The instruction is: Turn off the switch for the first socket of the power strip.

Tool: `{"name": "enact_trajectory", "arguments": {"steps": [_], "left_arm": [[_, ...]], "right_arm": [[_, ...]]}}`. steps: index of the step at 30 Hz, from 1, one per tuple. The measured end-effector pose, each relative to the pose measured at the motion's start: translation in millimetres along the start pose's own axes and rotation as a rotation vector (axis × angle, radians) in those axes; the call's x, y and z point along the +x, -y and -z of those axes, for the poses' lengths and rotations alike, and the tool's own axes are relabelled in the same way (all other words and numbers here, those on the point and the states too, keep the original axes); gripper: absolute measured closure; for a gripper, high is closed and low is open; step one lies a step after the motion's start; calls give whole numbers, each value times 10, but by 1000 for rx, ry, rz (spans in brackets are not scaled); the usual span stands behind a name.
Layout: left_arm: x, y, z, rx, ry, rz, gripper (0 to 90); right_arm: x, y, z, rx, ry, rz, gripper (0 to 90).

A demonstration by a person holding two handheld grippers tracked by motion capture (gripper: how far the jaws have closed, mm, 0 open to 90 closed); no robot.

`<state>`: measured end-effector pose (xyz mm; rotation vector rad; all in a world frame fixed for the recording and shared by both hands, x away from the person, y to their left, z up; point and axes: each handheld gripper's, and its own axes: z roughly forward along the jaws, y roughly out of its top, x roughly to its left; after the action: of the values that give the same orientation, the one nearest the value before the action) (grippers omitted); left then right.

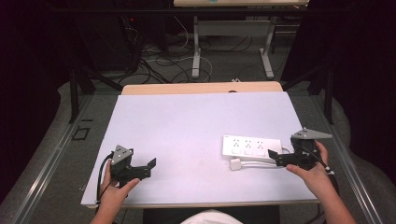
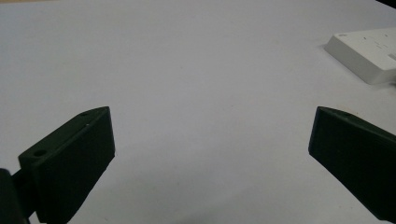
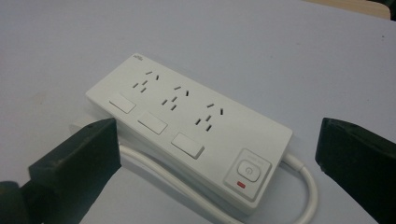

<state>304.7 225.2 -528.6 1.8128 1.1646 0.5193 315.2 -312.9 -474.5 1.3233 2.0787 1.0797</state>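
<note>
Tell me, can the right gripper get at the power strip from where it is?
Probably yes: the right gripper is open and sits just beside the power strip, with nothing between them but the strip's own cable.

The high view looks forward and down over the whole surface; both gripper views sit low and close, sharing the white power strip.

White-covered table set against a dim, cable-strewn floor

The white table top was laid over a wooden board, a strip of which was left showing at the far edge. Beyond it, loose cables were strewn over the grey floor around the legs of a second desk. A metal rail was seen at the left.
</note>
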Motion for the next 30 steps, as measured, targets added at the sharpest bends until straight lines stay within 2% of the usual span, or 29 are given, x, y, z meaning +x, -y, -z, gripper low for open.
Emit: {"name": "enact_trajectory", "arguments": {"steps": [5, 10, 14, 16, 17, 24, 25, 27, 28, 30], "left_arm": [[-2, 4, 1, 3, -1, 1, 2], [7, 3, 6, 0, -5, -1, 2], [10, 5, 9, -2, -9, 7, 2], [12, 7, 8, -5, -8, 9, 2], [13, 7, 10, -5, -7, 9, 2], [14, 8, 9, -6, -5, 8, 2], [14, 8, 10, -7, -6, 8, 3], [14, 8, 8, -11, -5, 12, 3], [13, 8, 7, -13, -5, 14, 3], [17, 7, 13, -8, -4, 8, 2]], "right_arm": [[-76, 83, 75, -14, 18, -10, 0], [-144, 163, 142, -46, 19, -24, 0], [-187, 223, 205, -75, 38, -38, 0], [-215, 251, 230, -87, 34, -35, 0], [-229, 269, 239, -97, 46, -31, 0], [-331, 401, 297, -141, 47, -72, 0], [-333, 420, 303, -144, 62, -85, 0], [-361, 451, 318, -150, 56, -87, 0], [-363, 465, 323, -150, 74, -97, 0], [-391, 494, 332, -158, 74, -100, 0]]}}
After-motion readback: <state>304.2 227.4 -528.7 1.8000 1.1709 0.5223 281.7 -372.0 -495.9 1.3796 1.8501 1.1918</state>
